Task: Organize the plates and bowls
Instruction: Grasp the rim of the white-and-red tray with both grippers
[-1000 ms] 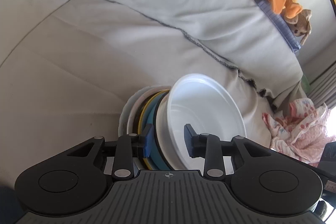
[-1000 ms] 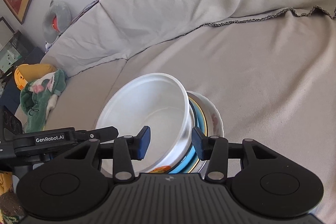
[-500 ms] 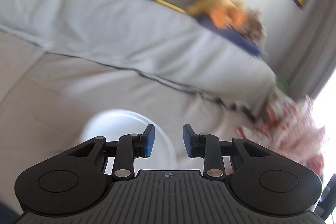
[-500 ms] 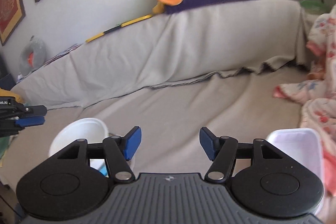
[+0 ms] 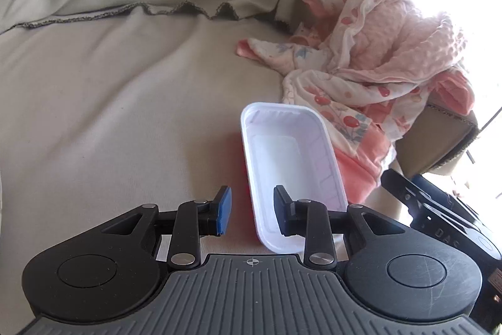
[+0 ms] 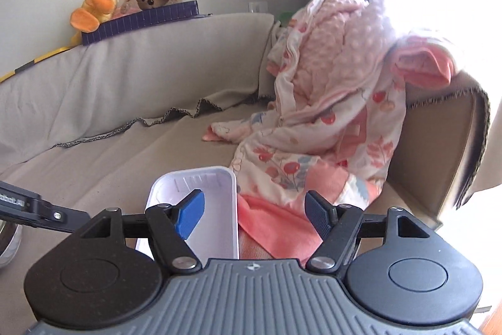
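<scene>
You are facing a white rectangular tray [image 5: 291, 175] that is lying on the sofa [image 5: 109, 102], its far end touching the pink blanket heap [image 5: 370, 58]. Your left tongs [image 5: 251, 214] are hovering narrowly parted over the tray's near left rim, pinching nothing. Your right tongs [image 6: 254, 214] are opening wide over the tray's right wall and the blanket's orange edge, gripping neither.
</scene>
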`<state>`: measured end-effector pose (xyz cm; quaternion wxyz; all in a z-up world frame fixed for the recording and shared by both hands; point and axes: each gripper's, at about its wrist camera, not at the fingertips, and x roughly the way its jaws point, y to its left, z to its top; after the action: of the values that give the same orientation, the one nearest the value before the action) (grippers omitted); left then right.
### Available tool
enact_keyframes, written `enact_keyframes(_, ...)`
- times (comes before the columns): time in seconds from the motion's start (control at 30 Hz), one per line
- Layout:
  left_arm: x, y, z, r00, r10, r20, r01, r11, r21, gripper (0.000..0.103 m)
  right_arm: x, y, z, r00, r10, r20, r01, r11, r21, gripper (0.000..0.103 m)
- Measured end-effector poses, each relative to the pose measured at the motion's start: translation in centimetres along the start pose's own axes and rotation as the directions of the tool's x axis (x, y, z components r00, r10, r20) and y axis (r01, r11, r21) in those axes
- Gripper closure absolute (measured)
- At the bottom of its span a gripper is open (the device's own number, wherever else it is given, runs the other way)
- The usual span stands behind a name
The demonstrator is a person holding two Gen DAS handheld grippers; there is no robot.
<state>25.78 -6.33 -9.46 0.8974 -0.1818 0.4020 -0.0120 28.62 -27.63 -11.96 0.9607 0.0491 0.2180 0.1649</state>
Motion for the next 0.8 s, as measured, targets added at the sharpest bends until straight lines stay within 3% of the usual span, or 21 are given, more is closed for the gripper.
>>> enact_keyframes(0.1, 2.6, -0.1, 0.2, 0.999, 0.036, -0.017, -0.036, 0.999, -0.023, 0.071, 1.7, -0.9, -0.9, 0.995, 0.073, -0.067, -0.067, 0.994, 0.085, 0.032)
enact_keyframes(0.2, 5.1, 0.0, 0.0, 0.995, 0.084, -0.052, -0.085, 0.996, -0.029, 0.07, 3.8, -1.1, -1.6, 0.99, 0.081, -0.114, -0.066, 0.989, 0.133, 0.032)
enact_keyframes(0.37, 7.0, 0.6, -1.2, 0.995, 0.078, -0.057, -0.081, 0.995, -0.05, 0.072, 6.5, -1.9, -2.6, 0.977, 0.143, -0.159, -0.103, 0.966, 0.238, 0.033)
enact_keyframes(0.4, 6.9, 0.5, -1.3, 0.996, 0.078, -0.047, -0.08, 0.996, -0.038, 0.074, 7.1, -2.0, -2.5, 0.973, 0.152, -0.176, -0.104, 0.962, 0.254, 0.036)
enact_keyframes(0.47, 6.7, 0.5, -1.4, 0.997, 0.059, -0.05, -0.061, 0.998, -0.029, 0.082, 8.0, -1.6, -2.7, 0.96, 0.174, -0.218, -0.114, 0.958, 0.262, 0.061)
enact_keyframes(0.53, 6.2, 1.1, -1.6, 0.997, -0.001, -0.072, -0.005, 0.997, -0.072, 0.083, 8.3, -0.8, -2.9, 0.944, 0.219, -0.245, -0.15, 0.95, 0.274, 0.072)
enact_keyframes(0.67, 3.7, 3.1, -2.4, 0.999, 0.02, -0.036, -0.023, 0.995, -0.099, 0.084, 7.3, 2.6, -3.2, 0.94, 0.235, -0.249, -0.19, 0.963, 0.19, 0.073)
enact_keyframes(0.8, -0.3, 6.1, -3.6, 0.999, 0.048, 0.013, -0.047, 0.992, -0.116, 0.084, 5.9, 6.4, -3.3, 0.916, 0.31, -0.255, -0.282, 0.949, 0.142, 0.073)
